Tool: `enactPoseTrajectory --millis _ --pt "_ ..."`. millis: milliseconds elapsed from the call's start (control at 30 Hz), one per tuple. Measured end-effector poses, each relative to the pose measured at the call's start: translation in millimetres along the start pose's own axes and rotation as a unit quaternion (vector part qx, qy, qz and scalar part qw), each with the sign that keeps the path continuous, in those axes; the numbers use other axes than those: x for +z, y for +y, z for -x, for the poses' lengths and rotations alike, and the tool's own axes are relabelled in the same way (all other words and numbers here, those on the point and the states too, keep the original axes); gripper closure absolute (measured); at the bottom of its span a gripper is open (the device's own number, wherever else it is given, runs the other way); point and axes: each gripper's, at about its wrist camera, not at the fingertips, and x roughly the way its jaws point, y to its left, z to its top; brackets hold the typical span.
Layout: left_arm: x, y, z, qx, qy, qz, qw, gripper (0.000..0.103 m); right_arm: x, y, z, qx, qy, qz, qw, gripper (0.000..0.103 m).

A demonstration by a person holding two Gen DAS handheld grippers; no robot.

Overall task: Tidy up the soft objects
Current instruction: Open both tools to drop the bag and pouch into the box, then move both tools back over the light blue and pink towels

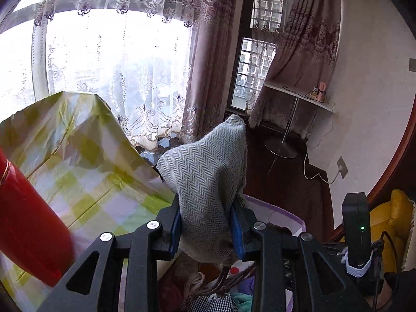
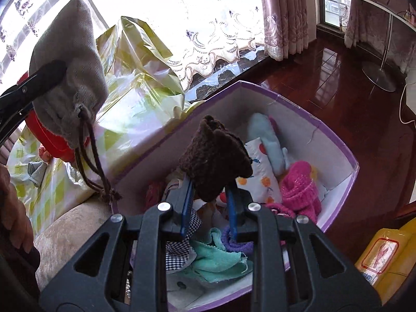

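I am pinching a grey herringbone drawstring pouch (image 1: 208,179) between the blue pads of my left gripper (image 1: 206,223), its brown cords (image 2: 91,161) dangling beside the table with the green checked cover (image 1: 85,171). My right gripper (image 2: 210,205) is clamping a dark brown knitted piece (image 2: 215,158), holding it over the open purple-edged box (image 2: 335,135) standing on the dark wood floor (image 2: 325,78). Inside the box are lying a pale blue soft toy (image 2: 270,143), a pink knitted item (image 2: 299,189), a white cloth with fruit print (image 2: 260,171), a mint green cloth (image 2: 218,257), a checked black-and-white fabric (image 2: 182,249) and a purple fuzzy piece (image 2: 234,244).
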Motion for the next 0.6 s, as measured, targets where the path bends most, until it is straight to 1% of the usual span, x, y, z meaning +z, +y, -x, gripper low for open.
enactPoseTrajectory --millis 33,67,100,133,167,267,433,600 --pt "4 -6 -7 -0.002 0.003 -0.013 0.9999 0.068 0 -3 -1 0.0 0.002 -0.004 1.0 0.076" --pt "7 -12 -15 -0.003 0.006 -0.027 0.9996 0.064 0 -6 -2 0.0 0.003 -0.008 1.0 0.076" --pt "9 -15 -25 -0.003 0.015 -0.038 0.9992 0.053 0 -8 -3 0.0 0.003 -0.01 1.0 0.076" --pt "11 -17 -34 0.001 0.027 -0.044 0.9987 0.046 0 -9 -4 0.0 0.004 -0.012 1.0 0.076" --pt "12 -17 -40 0.006 0.034 -0.045 0.9984 0.036 0 -10 -5 0.001 0.006 -0.013 1.0 0.076" --pt "9 -5 -39 -0.004 0.036 -0.024 0.999 0.033 0 -10 -7 0.004 0.008 -0.012 1.0 0.076" --pt "1 25 -22 0.022 0.033 0.014 0.9991 0.032 -1 -9 -12 0.006 0.015 -0.01 1.0 0.076" --pt "-12 55 2 0.034 0.022 0.062 0.9973 0.032 -1 -1 -18 0.012 0.021 0.0 1.0 0.076"
